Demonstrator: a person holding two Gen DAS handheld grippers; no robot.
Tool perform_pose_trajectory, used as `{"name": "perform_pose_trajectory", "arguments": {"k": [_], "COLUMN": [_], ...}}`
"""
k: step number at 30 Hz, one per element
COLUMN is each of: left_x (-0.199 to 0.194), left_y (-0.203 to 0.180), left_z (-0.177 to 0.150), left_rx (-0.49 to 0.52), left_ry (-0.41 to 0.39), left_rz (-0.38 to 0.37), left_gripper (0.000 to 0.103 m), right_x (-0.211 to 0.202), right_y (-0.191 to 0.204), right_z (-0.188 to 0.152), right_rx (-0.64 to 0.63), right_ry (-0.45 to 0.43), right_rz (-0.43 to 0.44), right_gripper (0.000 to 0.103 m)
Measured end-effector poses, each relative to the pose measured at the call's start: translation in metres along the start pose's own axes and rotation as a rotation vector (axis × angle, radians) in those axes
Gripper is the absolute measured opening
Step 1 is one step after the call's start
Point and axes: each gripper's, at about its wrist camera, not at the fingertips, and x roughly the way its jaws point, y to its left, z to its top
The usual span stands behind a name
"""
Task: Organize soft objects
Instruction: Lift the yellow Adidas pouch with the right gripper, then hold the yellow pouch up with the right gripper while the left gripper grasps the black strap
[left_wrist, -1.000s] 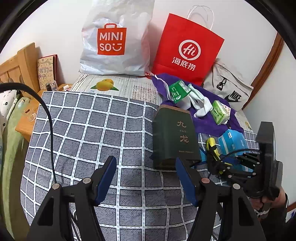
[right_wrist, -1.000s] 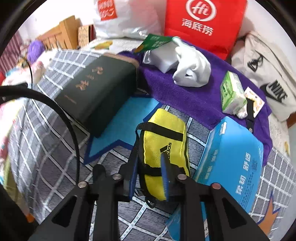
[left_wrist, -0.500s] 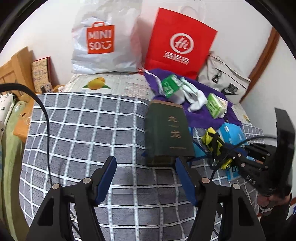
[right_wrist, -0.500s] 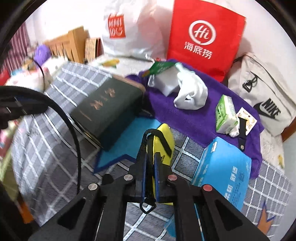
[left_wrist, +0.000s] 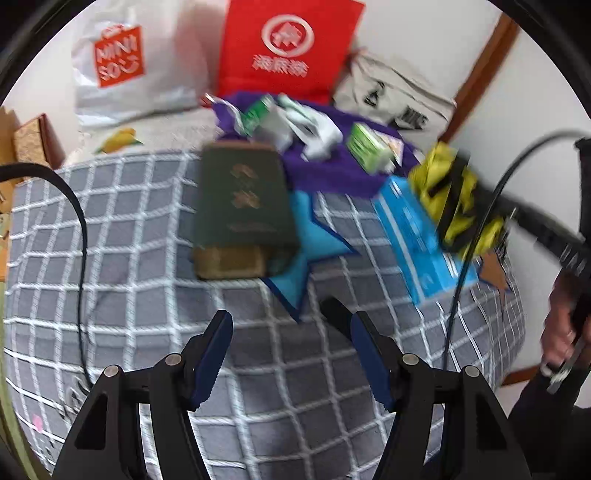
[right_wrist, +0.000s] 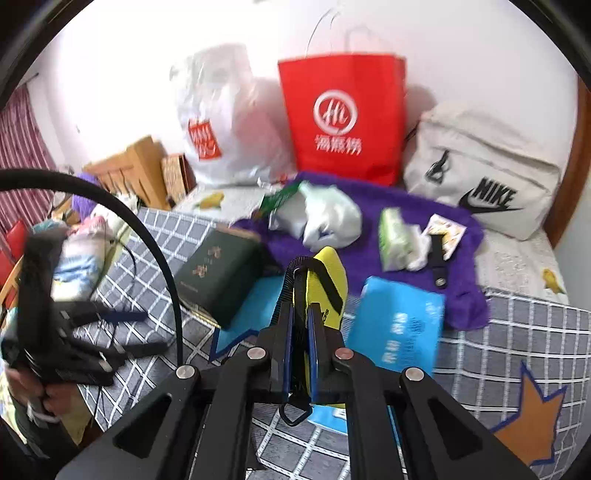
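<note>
My right gripper (right_wrist: 301, 314) is shut on a small yellow bag with black straps (right_wrist: 327, 280) and holds it lifted above the checked bedspread (right_wrist: 517, 332). The bag also shows in the left wrist view (left_wrist: 454, 199), hanging in the air at the right, blurred. My left gripper (left_wrist: 290, 332) is open and empty above the bedspread (left_wrist: 129, 258), short of the dark green box (left_wrist: 243, 199). A blue tissue pack (right_wrist: 399, 328) lies under the bag. A purple cloth (right_wrist: 369, 229) behind carries white socks (right_wrist: 328, 218) and a green tissue pack (right_wrist: 393, 238).
A red paper bag (right_wrist: 343, 118), a white plastic shopping bag (right_wrist: 221, 122) and a beige backpack (right_wrist: 484, 173) stand along the wall. A wooden headboard (right_wrist: 136, 162) is at the left. A blue star is printed on the bedspread (left_wrist: 306, 236).
My right gripper closed on the yellow bag and lifted it off the bed. The left gripper drew back and stayed open. Both views are motion blurred.
</note>
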Motion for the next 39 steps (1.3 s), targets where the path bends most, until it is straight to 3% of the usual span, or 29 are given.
{"name": "perform_pose_trajectory", "arguments": {"k": [6, 11, 17, 19, 25, 26, 30, 32, 39], "left_x": [0.023, 0.049, 0.082, 0.085, 0.096, 0.097, 0.093, 0.088, 0.073], "left_y": [-0.033, -0.070, -0.091, -0.099, -0.125, -0.130, -0.135, -0.129, -0.112], "left_z": [-0.021, -0.031, -0.036, -0.036, -0.036, -0.037, -0.040, -0.038, -0.020], "left_rx": [0.016, 0.083, 0.091, 0.108, 0.163, 0.182, 0.228, 0.230, 0.256], "left_ry": [0.087, 0.170, 0.243, 0.228, 0.211, 0.195, 0.149, 0.139, 0.093], "left_rz": [-0.050, -0.030, 0.059, 0.109, 0.199, 0.193, 0.179, 0.167, 0.107], "left_gripper": [0.064, 0.064, 0.066, 0.070, 0.069, 0.066, 0.031, 0.021, 0.019], "right_x": [-0.038, -0.068, -0.091, -0.093, -0.092, -0.091, -0.088, -0.087, -0.082], "right_y": [-0.025, -0.054, -0.088, -0.099, -0.116, -0.117, -0.115, -0.114, -0.109], "right_z": [-0.005, -0.019, -0.039, -0.047, -0.067, -0.069, -0.076, -0.077, -0.081], "right_rx": [0.032, 0.107, 0.173, 0.205, 0.260, 0.264, 0.272, 0.272, 0.266], "right_ry": [-0.077, -0.144, -0.161, -0.159, -0.139, -0.133, -0.120, -0.120, -0.108], "right_rz": [-0.055, -0.045, -0.122, -0.140, -0.150, -0.148, -0.143, -0.142, -0.137], "right_gripper": [0.007, 0.007, 0.007, 0.007, 0.007, 0.007, 0.007, 0.007, 0.007]}}
